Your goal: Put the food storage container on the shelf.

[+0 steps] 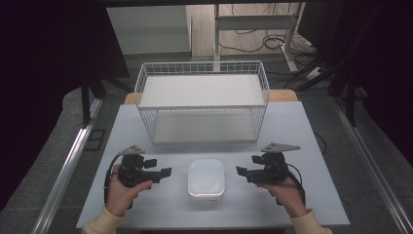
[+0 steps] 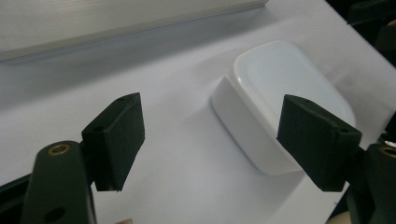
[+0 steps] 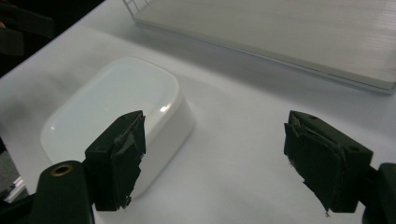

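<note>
A white lidded box (image 1: 206,179) with rounded corners sits on the pale table near its front edge. My left gripper (image 1: 160,173) is held to the left of it, jaws open and pointing at the box with nothing between them. My right gripper (image 1: 245,171) is held to the right of the box, jaws open and empty as well. In the left gripper view the box (image 2: 280,93) lies ahead at the right, behind the right jaw. In the right gripper view the box (image 3: 116,105) lies ahead at the left, behind the left jaw.
A white wire two-shelf rack (image 1: 202,100) stands at the back of the table (image 1: 292,131), its lower shelf edge (image 3: 280,42) just past the box. Dark curtains flank the table, and metal rails run along both sides on the floor.
</note>
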